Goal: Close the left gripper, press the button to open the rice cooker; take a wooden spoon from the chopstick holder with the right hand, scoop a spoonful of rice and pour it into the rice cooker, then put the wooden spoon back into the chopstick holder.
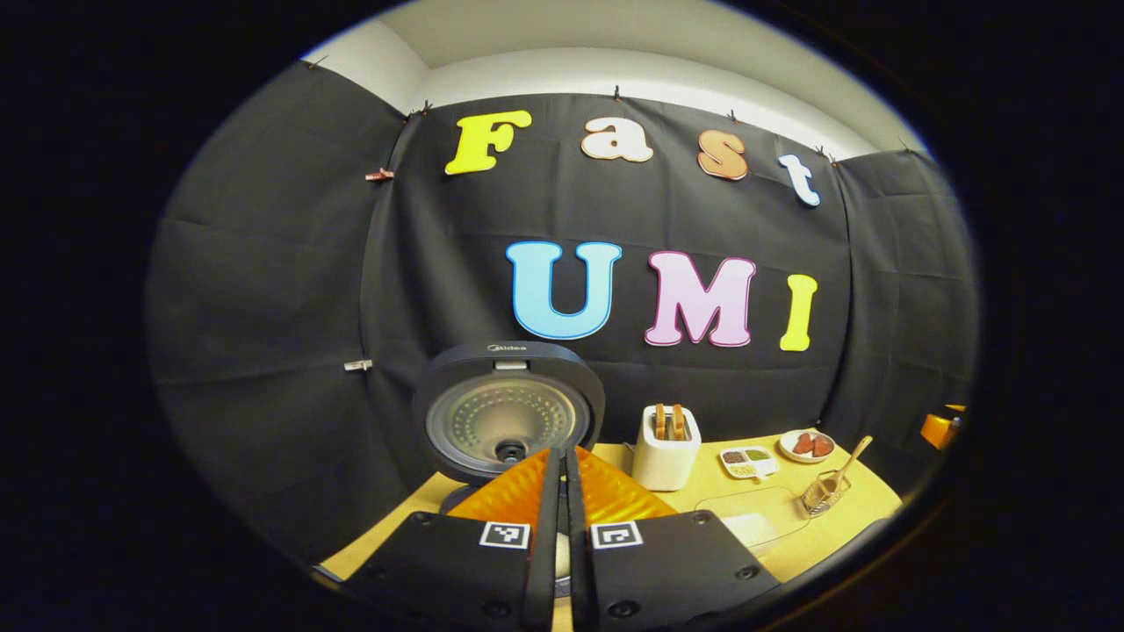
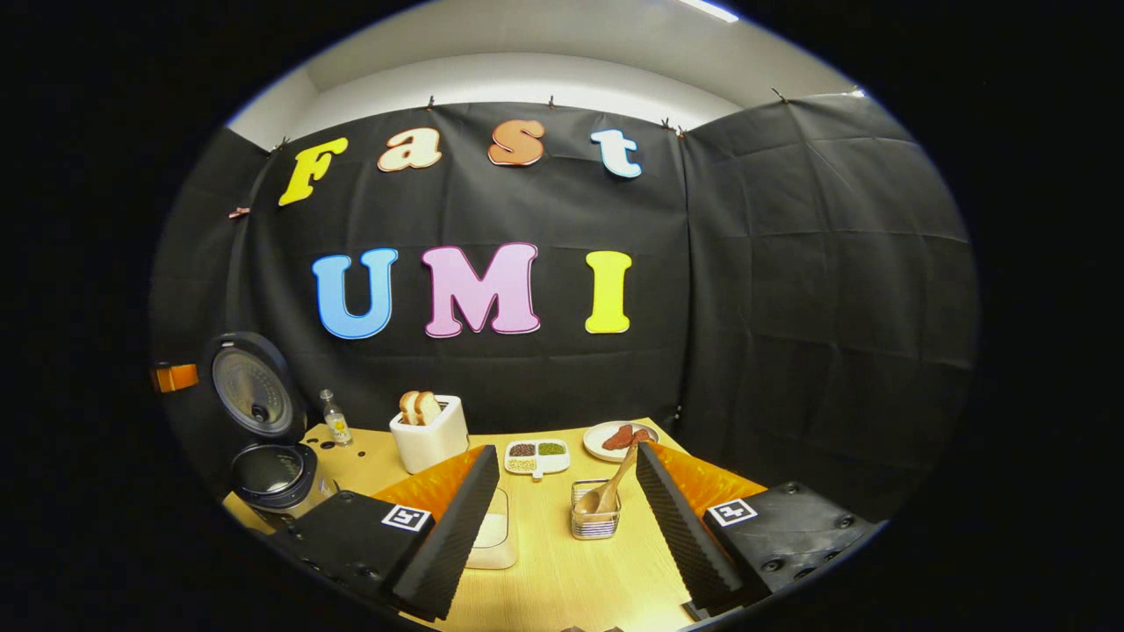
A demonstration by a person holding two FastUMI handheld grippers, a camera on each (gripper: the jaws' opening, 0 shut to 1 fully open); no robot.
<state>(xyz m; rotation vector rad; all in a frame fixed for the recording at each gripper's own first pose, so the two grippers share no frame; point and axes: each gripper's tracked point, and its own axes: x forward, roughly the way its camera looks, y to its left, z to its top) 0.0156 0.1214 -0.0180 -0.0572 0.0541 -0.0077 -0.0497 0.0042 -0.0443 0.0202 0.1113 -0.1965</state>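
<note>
The rice cooker (image 2: 272,478) stands at the table's left with its lid (image 1: 507,412) swung up. My left gripper (image 1: 559,478) is shut with nothing between its fingers, right in front of the open lid. The wooden spoon (image 2: 615,487) leans in the wire chopstick holder (image 2: 595,513) near the table's middle, and in the left gripper view the chopstick holder (image 1: 823,493) sits far right. My right gripper (image 2: 566,491) is open, its fingers spread wide, with the holder between and beyond them. A clear container with rice (image 2: 492,531) lies by its left finger.
A white toaster (image 2: 428,436) with bread stands at the back. Beside it are a divided dish of grains (image 2: 537,456), a plate of red food (image 2: 622,437) and a small bottle (image 2: 335,420). The wooden table (image 2: 562,579) ends at the black cloth wall.
</note>
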